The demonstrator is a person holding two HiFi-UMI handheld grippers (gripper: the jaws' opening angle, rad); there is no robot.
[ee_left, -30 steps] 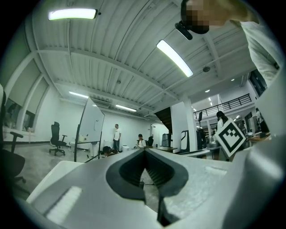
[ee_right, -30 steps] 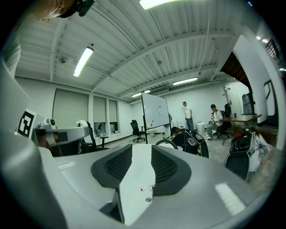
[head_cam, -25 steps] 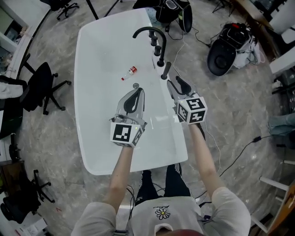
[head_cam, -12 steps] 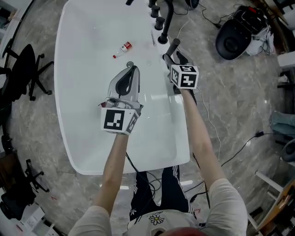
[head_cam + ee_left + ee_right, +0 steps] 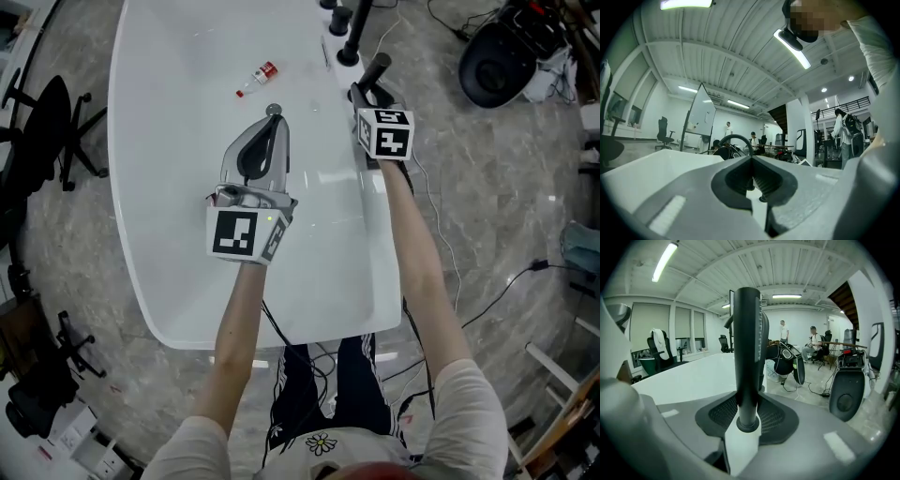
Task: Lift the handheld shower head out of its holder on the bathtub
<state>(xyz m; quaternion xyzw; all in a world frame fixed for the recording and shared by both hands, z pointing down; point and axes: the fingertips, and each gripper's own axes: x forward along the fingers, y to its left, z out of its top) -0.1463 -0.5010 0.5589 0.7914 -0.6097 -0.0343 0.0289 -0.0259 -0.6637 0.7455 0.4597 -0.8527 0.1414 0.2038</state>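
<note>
The black handheld shower head [image 5: 379, 64] stands upright in its holder on the right rim of the white bathtub [image 5: 169, 234]. My right gripper [image 5: 367, 90] reaches it from the near side. In the right gripper view the black handle [image 5: 746, 333] rises between the two jaws, which press on it from both sides, so my right gripper [image 5: 747, 405] is shut on it. My left gripper [image 5: 266, 120] hovers over the middle of the tub, shut and holding nothing; the left gripper view shows its jaws [image 5: 752, 161] meeting.
A black curved faucet with knobs [image 5: 354, 30] stands on the rim just beyond the shower head. A small bottle with a red cap [image 5: 257, 78] and the drain [image 5: 274, 110] lie in the tub. Office chairs [image 5: 42, 141], a black bin [image 5: 497, 61] and cables surround it.
My right gripper has moved forward along the tub rim up to the shower head's handle. The left gripper has stayed over the middle of the tub.
</note>
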